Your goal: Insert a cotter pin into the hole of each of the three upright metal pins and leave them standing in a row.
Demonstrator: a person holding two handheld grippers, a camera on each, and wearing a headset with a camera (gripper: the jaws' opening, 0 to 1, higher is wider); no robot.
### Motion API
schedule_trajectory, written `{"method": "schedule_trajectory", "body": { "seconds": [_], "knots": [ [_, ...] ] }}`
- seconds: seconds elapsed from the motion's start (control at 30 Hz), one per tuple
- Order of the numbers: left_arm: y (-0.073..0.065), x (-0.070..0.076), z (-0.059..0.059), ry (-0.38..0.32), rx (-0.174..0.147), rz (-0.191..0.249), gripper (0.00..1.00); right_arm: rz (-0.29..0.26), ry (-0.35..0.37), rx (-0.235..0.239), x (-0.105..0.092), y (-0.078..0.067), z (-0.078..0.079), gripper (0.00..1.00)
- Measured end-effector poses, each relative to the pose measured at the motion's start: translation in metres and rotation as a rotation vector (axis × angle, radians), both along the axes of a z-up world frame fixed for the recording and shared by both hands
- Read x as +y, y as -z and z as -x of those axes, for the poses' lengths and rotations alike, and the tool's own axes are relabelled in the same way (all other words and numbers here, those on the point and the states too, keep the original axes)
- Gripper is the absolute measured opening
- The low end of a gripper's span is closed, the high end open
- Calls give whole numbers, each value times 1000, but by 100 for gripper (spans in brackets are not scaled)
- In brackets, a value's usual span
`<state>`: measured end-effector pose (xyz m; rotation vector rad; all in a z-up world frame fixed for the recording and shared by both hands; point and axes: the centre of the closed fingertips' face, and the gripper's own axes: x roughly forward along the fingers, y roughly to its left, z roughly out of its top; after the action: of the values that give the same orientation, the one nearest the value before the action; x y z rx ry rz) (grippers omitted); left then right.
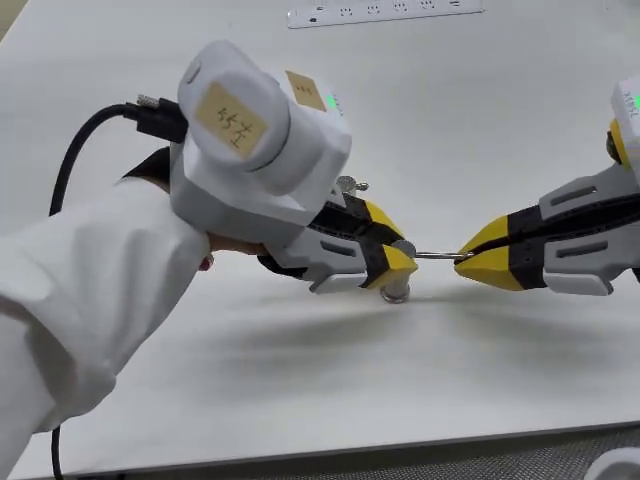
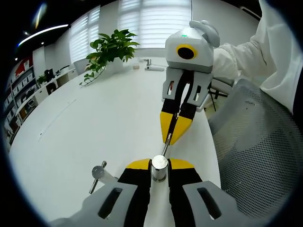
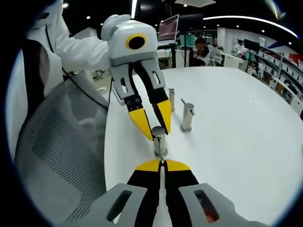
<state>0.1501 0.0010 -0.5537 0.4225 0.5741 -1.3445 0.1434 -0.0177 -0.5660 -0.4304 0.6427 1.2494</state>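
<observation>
Counter: white, wide, mostly bare.

Left tool, centre of the head view: jaws clamped on either side of a metal pin, which stands upright on the counter just below centre. In the left gripper view the same pin sits between the yellow tips at bottom centre.

Right tool, entering from the right edge: jaws pressed together, pinching a cotter pin by its rear end. The cotter pin lies level and points left at the head of the metal pin.

Step in hand, as I judge it: threading the cotter pin through the cross hole of the held pin. Its tip meets the pin's head; I cannot tell whether it has entered.

Next move calls for a straight push along the cotter pin's own line, with the hole kept facing the right tool and the left tool holding the pin steady. Any tilt will likely jam or bend the thin wire.

Around:
- Chair, mesh-backed, lower left of the right gripper view, off the counter.
- Plant, upper left of the left gripper view, well apart.
- Power strip, top edge of the head view.
- Two other metal pins, upright behind the work. The nearer one seems to carry a cotter pin already; the farther one is too small to tell.

Nothing lies in the path between the tools.
</observation>
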Motion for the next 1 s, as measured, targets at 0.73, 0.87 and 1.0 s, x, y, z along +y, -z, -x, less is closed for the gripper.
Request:
{"method": "schedule_trajectory", "body": {
  "seconds": [0.73, 0.87, 1.0],
  "knots": [
    [0, -3, 1, 7, 12, -6, 10, -38, 0, -76, 20, -3, -11, 8],
    [0, -3, 0, 6, 14, -6, 10, -47, 24, -70, 13, -9, -11, 22],
    [1, -3, -1, 4, 14, -7, 10, -58, 22, -65, 9, -10, -8, 12]
  ]
}}
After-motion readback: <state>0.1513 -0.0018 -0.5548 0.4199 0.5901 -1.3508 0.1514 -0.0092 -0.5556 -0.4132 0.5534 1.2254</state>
